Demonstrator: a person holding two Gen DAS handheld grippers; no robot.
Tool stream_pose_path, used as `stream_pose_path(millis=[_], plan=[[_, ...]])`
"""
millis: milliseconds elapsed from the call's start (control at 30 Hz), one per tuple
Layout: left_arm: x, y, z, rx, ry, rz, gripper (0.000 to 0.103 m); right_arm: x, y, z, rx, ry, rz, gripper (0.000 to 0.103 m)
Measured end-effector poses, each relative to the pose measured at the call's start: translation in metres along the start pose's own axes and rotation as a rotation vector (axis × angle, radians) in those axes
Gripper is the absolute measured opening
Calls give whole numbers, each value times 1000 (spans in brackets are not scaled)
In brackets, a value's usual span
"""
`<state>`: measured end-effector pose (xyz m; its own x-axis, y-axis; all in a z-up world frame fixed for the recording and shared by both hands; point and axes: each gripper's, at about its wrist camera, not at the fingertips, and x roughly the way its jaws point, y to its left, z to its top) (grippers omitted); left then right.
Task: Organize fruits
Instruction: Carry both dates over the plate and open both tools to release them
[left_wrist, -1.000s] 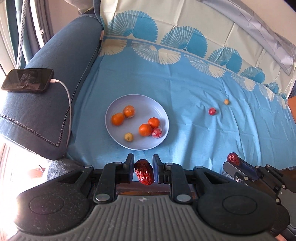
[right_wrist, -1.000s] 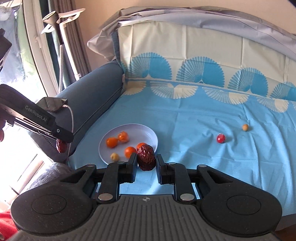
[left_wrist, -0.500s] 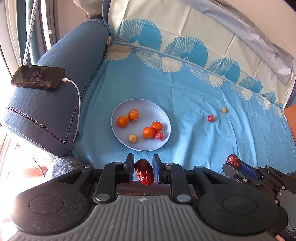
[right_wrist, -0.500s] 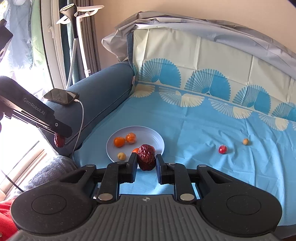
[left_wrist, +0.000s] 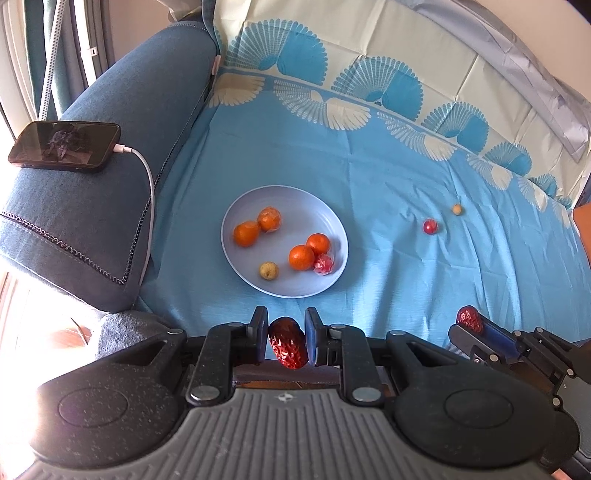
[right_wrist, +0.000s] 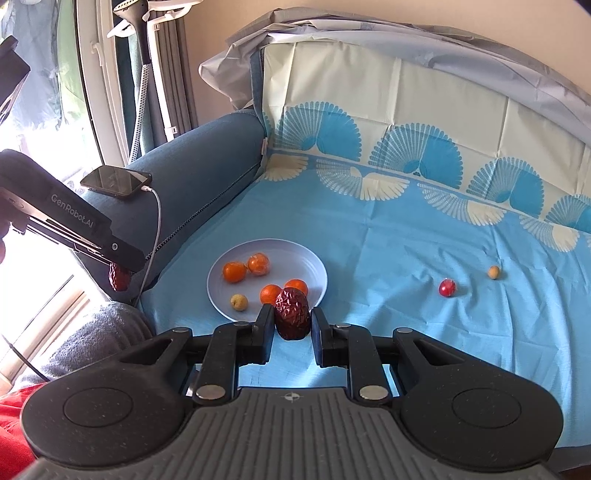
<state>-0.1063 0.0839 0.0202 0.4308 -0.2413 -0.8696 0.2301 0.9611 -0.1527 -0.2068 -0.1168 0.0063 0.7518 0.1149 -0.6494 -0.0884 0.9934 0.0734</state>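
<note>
A pale blue plate (left_wrist: 325, 210) lies on the blue sofa cover and holds several oranges (left_wrist: 246, 233), a small yellow fruit (left_wrist: 268, 270) and a red wrapped fruit (left_wrist: 324, 264). My left gripper (left_wrist: 285, 334) is shut on a red date (left_wrist: 287, 347), held near the sofa's front edge, short of the plate. My right gripper (right_wrist: 291, 317) is shut on another red date (right_wrist: 292, 313), also in front of the plate (right_wrist: 314, 266). A small red fruit (left_wrist: 430, 226) and a small yellow fruit (left_wrist: 457, 209) lie on the cover to the right.
A phone (left_wrist: 64, 146) on a white charging cable (left_wrist: 147, 177) rests on the blue sofa armrest (left_wrist: 85, 221) at the left. The sofa back (left_wrist: 369, 40) rises behind. A grey blanket (right_wrist: 92, 339) lies at the lower left. Window and curtains (right_wrist: 110, 74) stand far left.
Both grippers have pulled back and risen a little, so the plate and loose fruits look farther away. Each still holds its date.
</note>
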Motion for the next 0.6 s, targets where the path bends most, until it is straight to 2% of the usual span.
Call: stream_pose_path(millis=[300,600], plan=[[39,-2,34,36,3,20,23,41,-1,20,-21,25,3,22],[88,-1,79,55,8,31,23,101,-1,46,-46,41,20,22]])
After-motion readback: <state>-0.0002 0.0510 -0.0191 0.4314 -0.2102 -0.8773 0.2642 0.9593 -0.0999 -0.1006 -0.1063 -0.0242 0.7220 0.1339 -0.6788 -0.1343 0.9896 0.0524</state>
